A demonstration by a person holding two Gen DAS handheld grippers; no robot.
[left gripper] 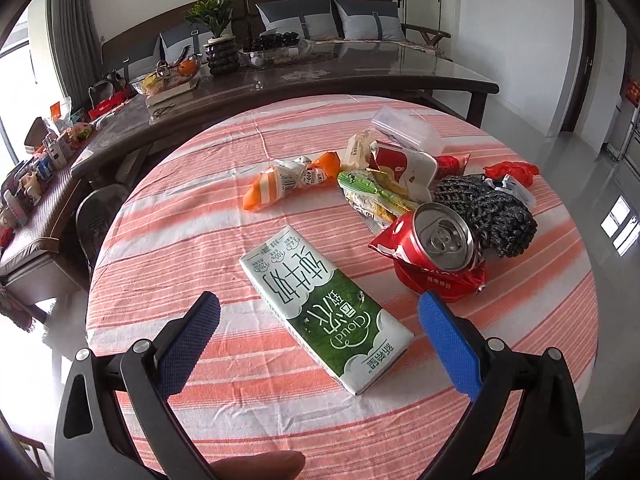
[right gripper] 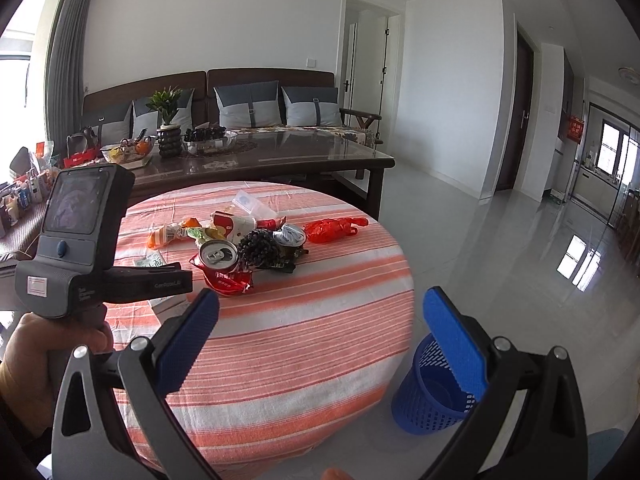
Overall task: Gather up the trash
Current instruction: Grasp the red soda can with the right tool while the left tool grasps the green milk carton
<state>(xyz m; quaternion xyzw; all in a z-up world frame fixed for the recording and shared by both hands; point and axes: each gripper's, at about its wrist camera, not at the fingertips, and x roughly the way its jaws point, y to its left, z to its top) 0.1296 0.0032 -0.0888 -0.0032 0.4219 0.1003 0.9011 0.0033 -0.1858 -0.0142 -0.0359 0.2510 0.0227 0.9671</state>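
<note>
A green and white milk carton [left gripper: 326, 310] lies flat on the round striped table [left gripper: 200, 216], between the fingers of my open, empty left gripper [left gripper: 320, 308], which is above it. Beyond it are a crushed red can [left gripper: 440, 240], an orange wrapper [left gripper: 288, 182], a green wrapper [left gripper: 372, 196], a black mesh ball [left gripper: 488, 216] and a red plastic bag [left gripper: 512, 170]. My right gripper [right gripper: 320, 312] is open and empty over the table's near edge. A blue mesh trash basket [right gripper: 428, 396] stands on the floor to the right. The can [right gripper: 218, 258] and red bag [right gripper: 334, 228] also show in the right wrist view.
The left gripper's body [right gripper: 80, 248] and the hand holding it sit at the left of the right wrist view. A dark coffee table [right gripper: 280, 156] with a plant, bowls and clutter stands behind the round table, then a sofa [right gripper: 248, 96]. Tiled floor lies to the right.
</note>
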